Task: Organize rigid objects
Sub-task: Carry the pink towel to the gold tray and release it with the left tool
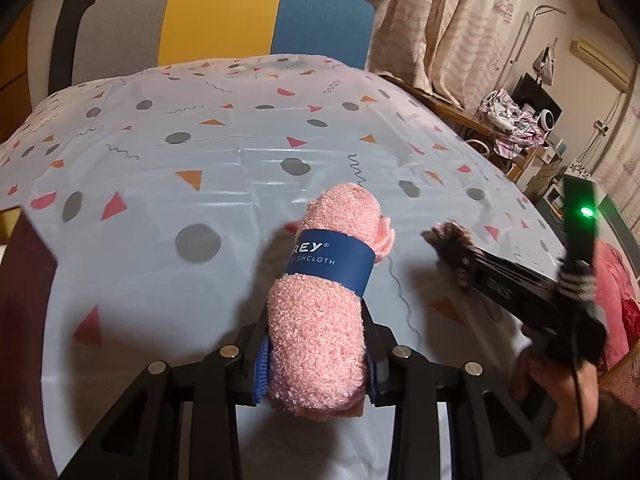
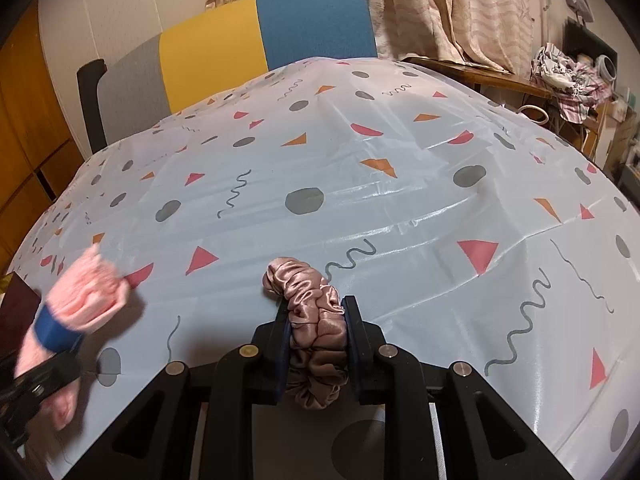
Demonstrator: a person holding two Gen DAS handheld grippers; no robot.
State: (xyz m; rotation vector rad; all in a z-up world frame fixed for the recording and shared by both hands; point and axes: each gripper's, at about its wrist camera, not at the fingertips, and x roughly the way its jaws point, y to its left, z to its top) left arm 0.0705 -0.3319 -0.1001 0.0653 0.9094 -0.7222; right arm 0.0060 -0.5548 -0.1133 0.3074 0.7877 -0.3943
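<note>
Left gripper (image 1: 316,364) clamped on a rolled pink dishcloth (image 1: 320,320), fingers pressing its lower end, roll sticking out toward 12 o'clock above the table (image 1: 160,160). Blue paper band (image 1: 332,264) wraps the roll past mid-length. Judged light, soft, squashy; fluffy pile should not slip. Best hold is across the roll's width, clear of the band, which could slide or tear.

Right gripper (image 2: 316,344) closed on a dusty-pink satin scrunchie (image 2: 316,320), pinched across its ring, part bulging toward 11 o'clock, part hanging below the fingers. Very light, limp, slick fabric; likely to slide out if the pinch loosens, so grip through the bunched middle. Neither item is actually rigid.

From the left wrist view the right gripper sits at 3 o'clock, its tip near the table, scrunchie blurred. From the right wrist view the dishcloth shows at 8 o'clock, blurred.

Table covered by a glossy pale-blue plastic cloth (image 2: 400,184), printed dots, triangles, squiggles, creased. Chair (image 2: 240,52) with grey, yellow, blue back at 12 o'clock beyond it. Curtains (image 1: 440,20) behind; cluttered side shelf with crumpled fabric (image 1: 508,120) at 2 o'clock.
</note>
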